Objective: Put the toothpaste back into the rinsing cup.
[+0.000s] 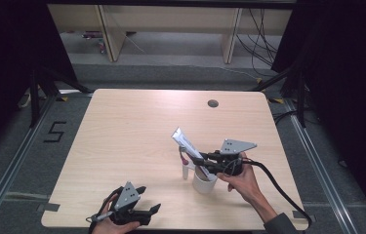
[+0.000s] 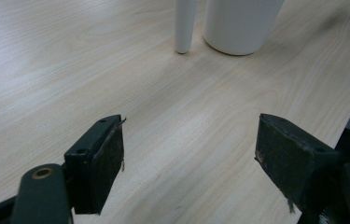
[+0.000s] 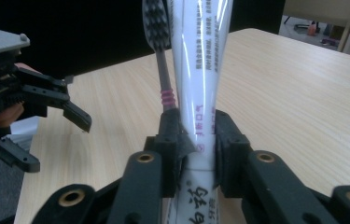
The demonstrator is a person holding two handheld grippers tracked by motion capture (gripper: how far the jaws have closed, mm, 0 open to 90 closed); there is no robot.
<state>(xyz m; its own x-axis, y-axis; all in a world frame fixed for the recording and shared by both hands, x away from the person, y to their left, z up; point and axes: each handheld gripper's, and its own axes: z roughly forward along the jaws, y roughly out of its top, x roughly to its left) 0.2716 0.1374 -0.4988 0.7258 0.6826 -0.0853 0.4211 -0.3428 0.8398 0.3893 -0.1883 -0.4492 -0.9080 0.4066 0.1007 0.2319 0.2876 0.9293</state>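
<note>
Toothbrush [image 3: 162,70] stood just beside the toothpaste tube [image 3: 199,65] clamped by the right gripper [image 3: 196,140] over a white cup [image 1: 204,181]. Left gripper [image 1: 139,207] rested apart on the wooden table [image 1: 132,126].

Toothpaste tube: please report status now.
Right gripper clamped on toothpaste tube, over white cup. Left gripper open, empty. Toothbrush beside tube.

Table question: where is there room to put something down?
The table is bare across its far and left parts. It is crowded near the right front, where the white cup, toothpaste tube and right gripper meet.
</note>
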